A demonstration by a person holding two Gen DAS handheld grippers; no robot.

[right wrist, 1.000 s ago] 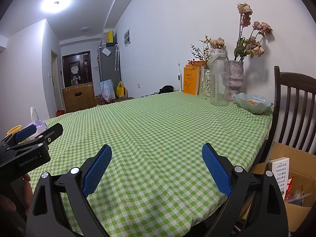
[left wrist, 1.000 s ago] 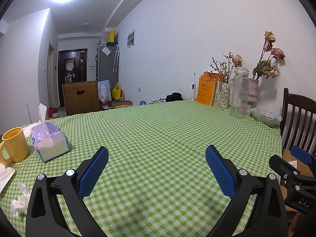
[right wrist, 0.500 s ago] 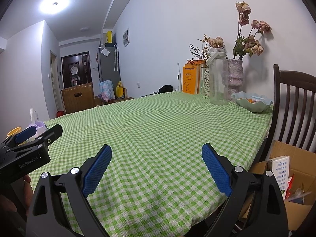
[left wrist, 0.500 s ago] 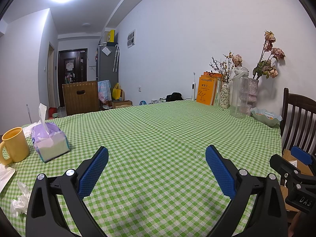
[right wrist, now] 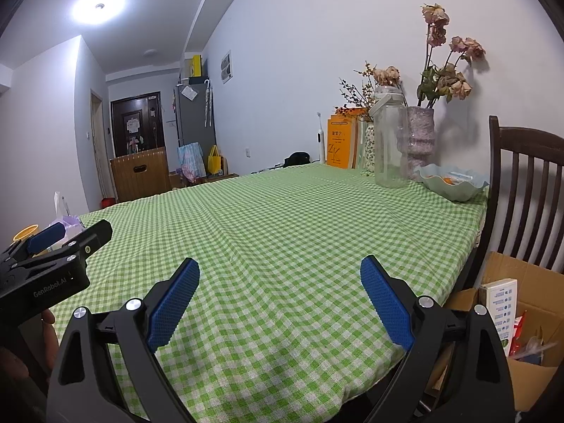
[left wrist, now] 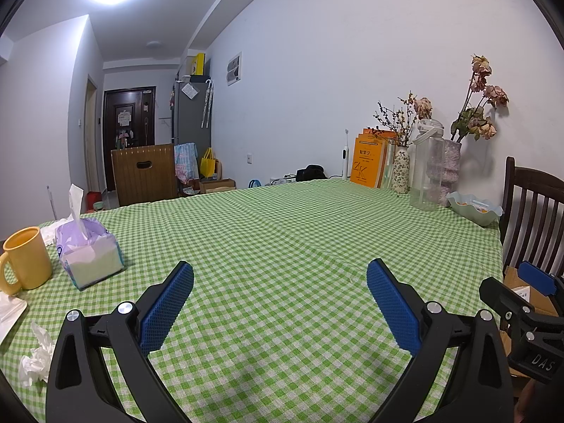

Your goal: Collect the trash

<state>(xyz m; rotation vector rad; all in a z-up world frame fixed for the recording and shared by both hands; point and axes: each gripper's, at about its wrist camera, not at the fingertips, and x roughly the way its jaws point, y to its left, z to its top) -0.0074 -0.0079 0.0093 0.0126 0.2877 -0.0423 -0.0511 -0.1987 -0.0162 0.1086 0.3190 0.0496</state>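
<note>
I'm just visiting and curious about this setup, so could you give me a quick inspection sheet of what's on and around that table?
Surface: green checked tablecloth, mostly bare.
Job's things: crumpled tissue near the left edge; cardboard box of packaging beside the chair.
Clutter: yellow mug, tissue pack, water jug, vases with dried flowers, bowl, orange books.
Grippers: left gripper and right gripper, jaws open, empty.
Cables: nothing seen.
Surroundings: door, fridge, hallway.

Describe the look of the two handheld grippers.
Both match: the left gripper and right gripper have black plastic frames, silver bolt heads, and two fingers faced with blue textured pads. Side-on, white lettering reads "GenRobot.AI" on the left, "DAS" on the right.
</note>
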